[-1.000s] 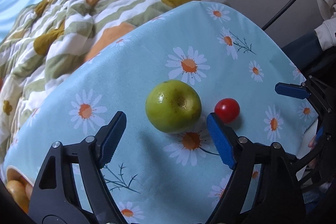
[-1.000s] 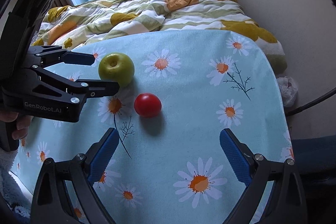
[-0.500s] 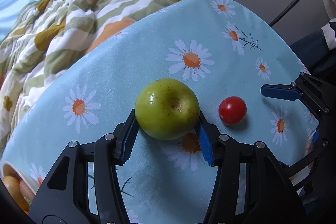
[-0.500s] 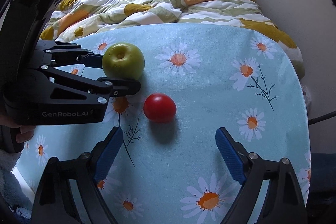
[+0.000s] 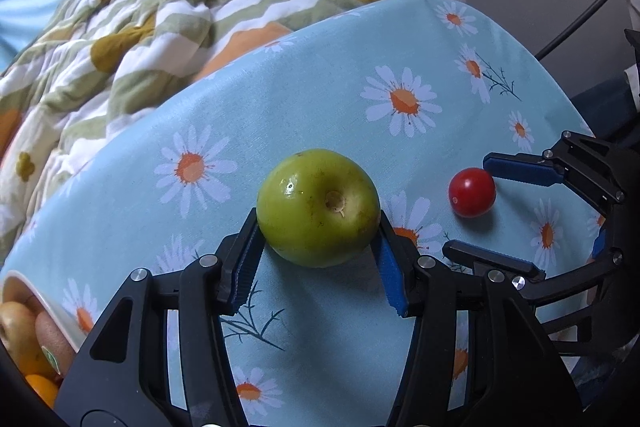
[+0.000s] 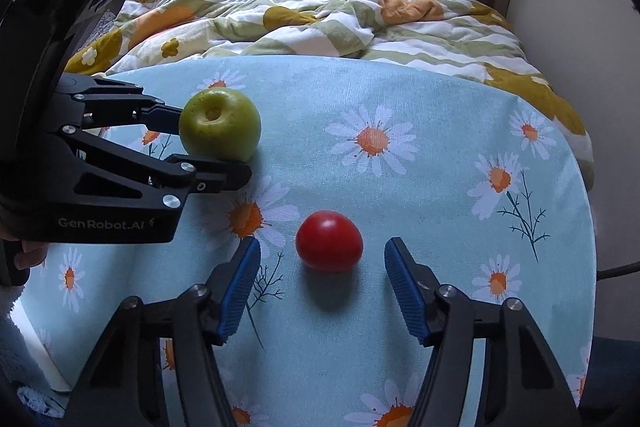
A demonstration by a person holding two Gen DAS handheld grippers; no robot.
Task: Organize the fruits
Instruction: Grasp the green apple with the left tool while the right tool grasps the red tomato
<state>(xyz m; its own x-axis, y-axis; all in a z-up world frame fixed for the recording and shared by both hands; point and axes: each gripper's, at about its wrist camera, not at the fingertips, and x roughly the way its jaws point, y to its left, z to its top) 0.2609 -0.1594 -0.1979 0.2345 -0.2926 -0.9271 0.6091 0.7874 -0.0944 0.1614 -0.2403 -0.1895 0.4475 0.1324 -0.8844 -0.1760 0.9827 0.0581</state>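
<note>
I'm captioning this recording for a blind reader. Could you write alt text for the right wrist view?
The right gripper, its jaws just closing, brackets a red tomato without touching it, on a daisy-print tablecloth. At left, the left gripper clamps a green apple.

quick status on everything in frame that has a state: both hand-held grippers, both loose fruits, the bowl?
left hand-held gripper: shut on the green apple, a pad against each side.
green apple: gripped, on the tablecloth.
right hand-held gripper: open, jaws just been closing, straddling the tomato with gaps both sides.
tomato: free, resting on the tablecloth.
bowl: holds several fruits, mostly out of frame.
</note>
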